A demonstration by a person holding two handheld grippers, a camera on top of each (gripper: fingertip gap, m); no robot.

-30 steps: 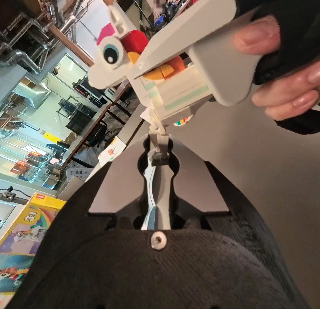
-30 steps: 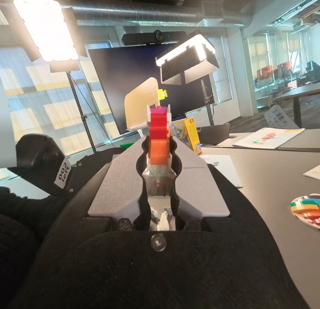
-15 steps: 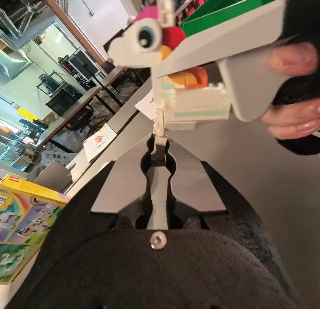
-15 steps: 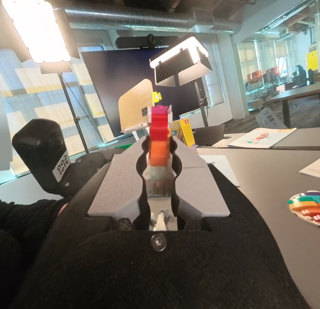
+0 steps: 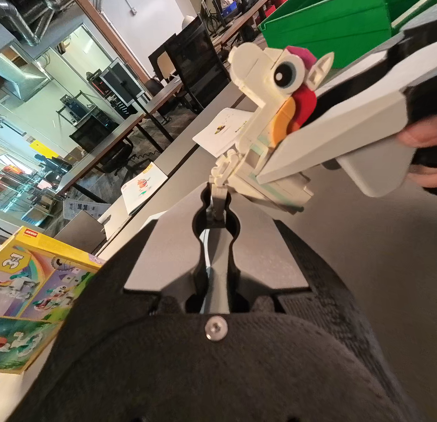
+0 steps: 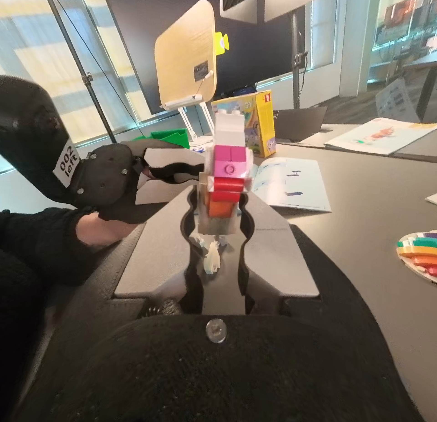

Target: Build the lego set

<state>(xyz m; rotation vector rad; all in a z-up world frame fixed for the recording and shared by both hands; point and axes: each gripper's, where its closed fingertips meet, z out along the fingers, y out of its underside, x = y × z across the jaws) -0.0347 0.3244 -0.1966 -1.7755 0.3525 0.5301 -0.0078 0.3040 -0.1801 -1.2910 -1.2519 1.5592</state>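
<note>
1. Table (image 6: 354, 221) lay under everything; the toy was held up off it, prob. so both grippers could reach.
2. Right gripper (image 6: 216, 212) clamped the toy unicorn (image 5: 267, 117) by its body to steady it.
3. Unicorn: white w/ pink, red, orange mane, big eye.
4. Left gripper (image 5: 217, 207), below the unicorn, pinched its small leg (image 5: 218, 193), likely to seat it.

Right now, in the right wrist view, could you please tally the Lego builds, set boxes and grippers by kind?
Lego builds: 2 (unicorn, rainbow)
Set boxes: 1
Grippers: 2 (left gripper, right gripper)
Total: 5
</note>
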